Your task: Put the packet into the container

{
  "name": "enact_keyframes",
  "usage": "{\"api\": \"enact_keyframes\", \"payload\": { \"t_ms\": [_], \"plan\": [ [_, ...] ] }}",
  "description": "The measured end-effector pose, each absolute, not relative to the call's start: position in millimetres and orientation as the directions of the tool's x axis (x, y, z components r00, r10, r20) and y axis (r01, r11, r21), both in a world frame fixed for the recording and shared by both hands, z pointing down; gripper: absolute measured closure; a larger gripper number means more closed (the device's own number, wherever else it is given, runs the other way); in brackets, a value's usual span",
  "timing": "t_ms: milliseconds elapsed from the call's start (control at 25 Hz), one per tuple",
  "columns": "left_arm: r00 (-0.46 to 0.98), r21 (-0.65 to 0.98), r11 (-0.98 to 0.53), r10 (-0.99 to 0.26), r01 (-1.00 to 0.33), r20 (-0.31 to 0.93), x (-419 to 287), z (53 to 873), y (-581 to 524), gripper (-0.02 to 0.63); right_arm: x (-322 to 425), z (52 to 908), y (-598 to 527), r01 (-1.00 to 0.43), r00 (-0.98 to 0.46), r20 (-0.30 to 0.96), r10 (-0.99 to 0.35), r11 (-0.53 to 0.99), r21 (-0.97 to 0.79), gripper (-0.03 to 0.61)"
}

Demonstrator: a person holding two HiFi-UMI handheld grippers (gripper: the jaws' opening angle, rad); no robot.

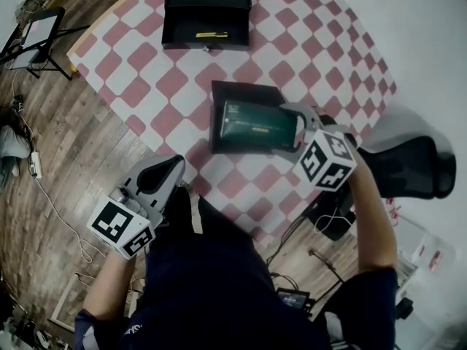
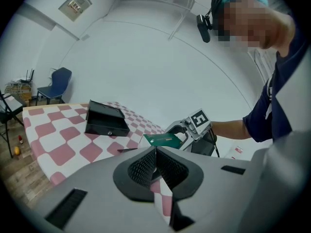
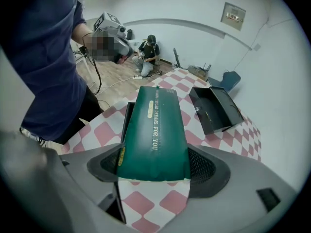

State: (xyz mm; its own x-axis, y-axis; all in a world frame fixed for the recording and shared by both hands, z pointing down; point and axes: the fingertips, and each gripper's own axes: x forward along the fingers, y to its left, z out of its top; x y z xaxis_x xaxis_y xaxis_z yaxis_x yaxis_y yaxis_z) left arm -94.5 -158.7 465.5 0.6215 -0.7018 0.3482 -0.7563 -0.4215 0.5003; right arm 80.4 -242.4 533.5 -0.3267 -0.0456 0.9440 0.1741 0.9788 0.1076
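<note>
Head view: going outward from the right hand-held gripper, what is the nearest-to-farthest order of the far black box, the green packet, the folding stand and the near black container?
1. The green packet, clamped in the right hand-held gripper itself.
2. The near black container, directly beneath the packet.
3. The far black box, at the far edge of the table.
4. The folding stand, off the table, far left.

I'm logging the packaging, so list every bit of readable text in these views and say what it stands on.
"THESE DREAMS FOR YOU": printed along the green packet, right gripper view; the letters before it cannot be made out.
Pale oval label on the packet: too small to read.
Yellow label in the far black box: blurred.
Wall sign: blurred.
Marker cubes: coded squares only, no words.
</note>
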Motion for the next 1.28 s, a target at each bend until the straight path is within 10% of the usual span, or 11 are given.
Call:
{"api": "enact_keyframes", "payload": {
  "t_ms": [1280],
  "plan": [
    [0.622,0.51,-0.412,-0.696,-0.755,0.36,-85,476,-162,0.575,78,588,-230,0.3,-0.223,0.974,-0.033,0.949,0.1,0.127]
  ]
}}
